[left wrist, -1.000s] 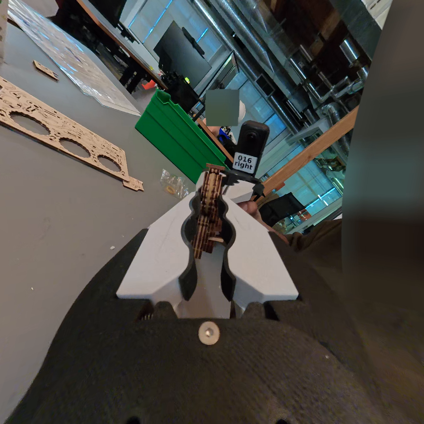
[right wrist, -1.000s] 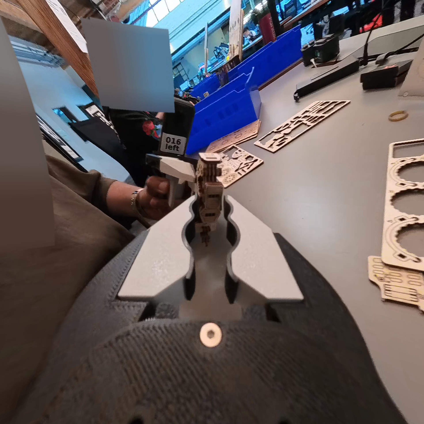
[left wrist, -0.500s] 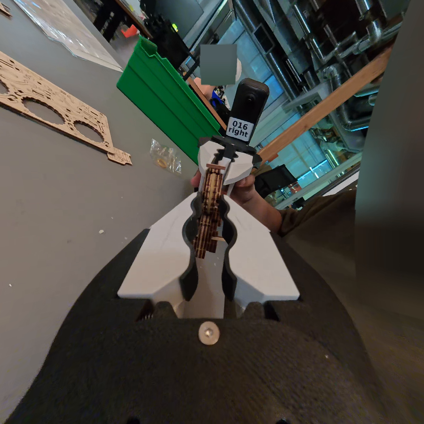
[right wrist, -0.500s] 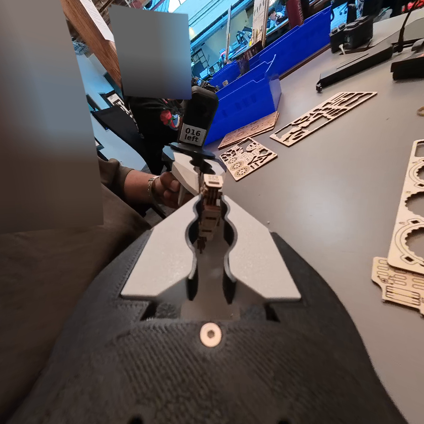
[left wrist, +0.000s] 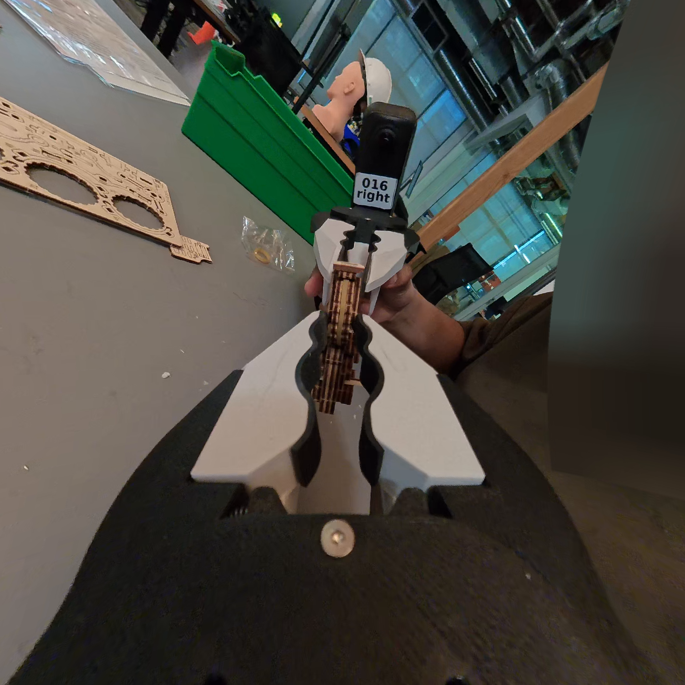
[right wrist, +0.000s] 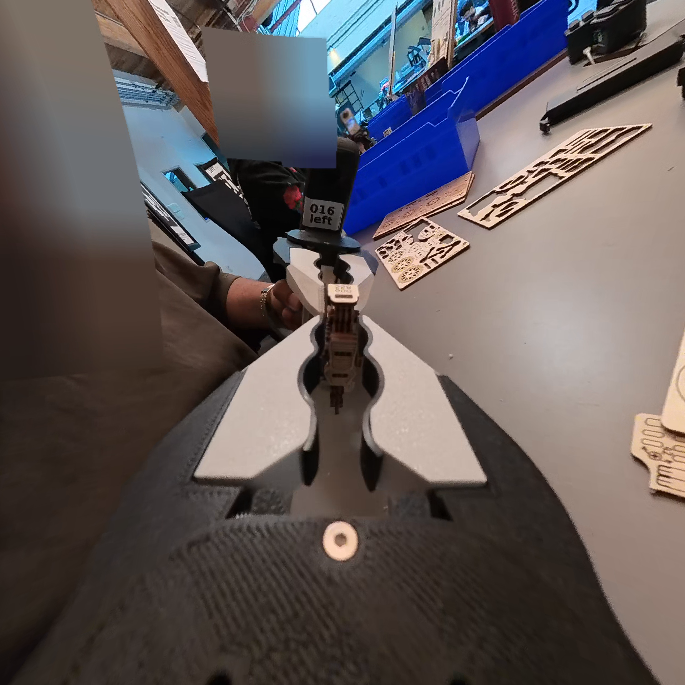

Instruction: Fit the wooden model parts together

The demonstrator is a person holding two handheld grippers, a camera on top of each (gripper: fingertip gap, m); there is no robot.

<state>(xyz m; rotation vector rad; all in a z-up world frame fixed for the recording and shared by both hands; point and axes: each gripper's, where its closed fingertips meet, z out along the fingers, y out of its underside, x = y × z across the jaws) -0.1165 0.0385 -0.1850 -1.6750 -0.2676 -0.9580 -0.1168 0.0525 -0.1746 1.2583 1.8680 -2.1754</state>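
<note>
A small layered wooden model assembly [left wrist: 339, 356] is held above the grey table [left wrist: 92, 333], between both grippers that face each other. My left gripper [left wrist: 339, 318] is shut on its lower part. The right gripper [left wrist: 350, 274] stands opposite, its white fingers closed around the assembly's far end. In the right wrist view my right gripper [right wrist: 341, 322] is shut on the same assembly [right wrist: 343, 356], and the left gripper [right wrist: 339, 293] pinches its far end. A hand holds each gripper.
A green bin [left wrist: 259, 122], a punched wooden sheet with round holes [left wrist: 85, 178] and a small plastic bag [left wrist: 267, 244] lie left. Blue bins [right wrist: 411, 166], more wooden part sheets [right wrist: 422, 252] [right wrist: 548, 174] [right wrist: 659, 456] and black devices [right wrist: 608, 33] lie right. Only a small space, under 4 cm, lies between the two pairs of fingers.
Both grippers have turned together with the assembly, so each faces the other more squarely and higher in view. The grip on the wooden assembly has not changed.
</note>
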